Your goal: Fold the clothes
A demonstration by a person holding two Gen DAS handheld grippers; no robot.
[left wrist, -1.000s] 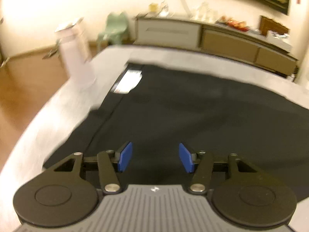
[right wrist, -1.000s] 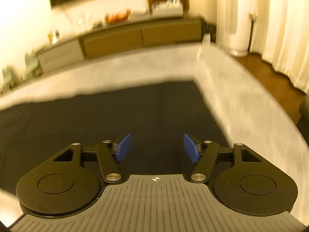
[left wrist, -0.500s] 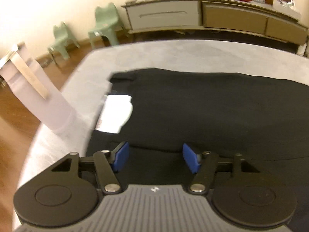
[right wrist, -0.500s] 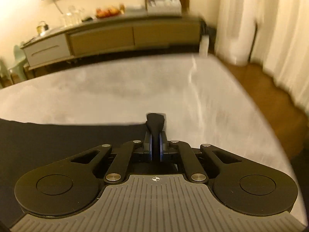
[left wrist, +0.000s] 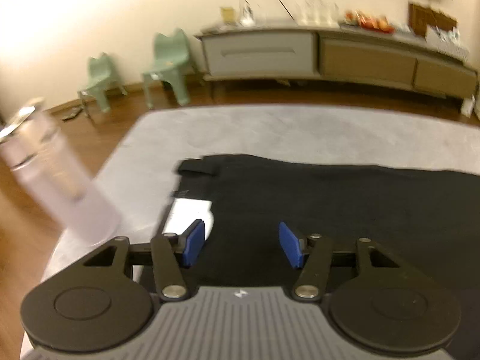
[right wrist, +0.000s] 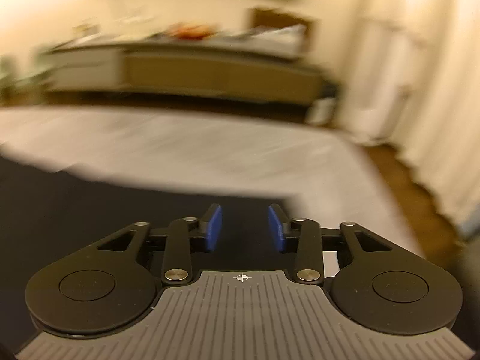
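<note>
Black garment (left wrist: pixel 345 204) spread flat on grey surface (left wrist: pixel 270 129), white label (left wrist: pixel 186 213) near its left edge. Left gripper (left wrist: pixel 241 244) fingers just closing slightly, parted above cloth beside label, gripping nothing. Right gripper (right wrist: pixel 244 229) fingers just opening, parted over garment's right edge, nothing pinched.

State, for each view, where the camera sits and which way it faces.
Left wrist: behind the left gripper, angled down over the black garment and its white label; only its own fingers show, apart.
Right wrist: behind the right gripper, angled down at the garment's edge; its jaws have just been opening, nothing pinched.
Shared: garment, grey surface, sideboard.
</note>
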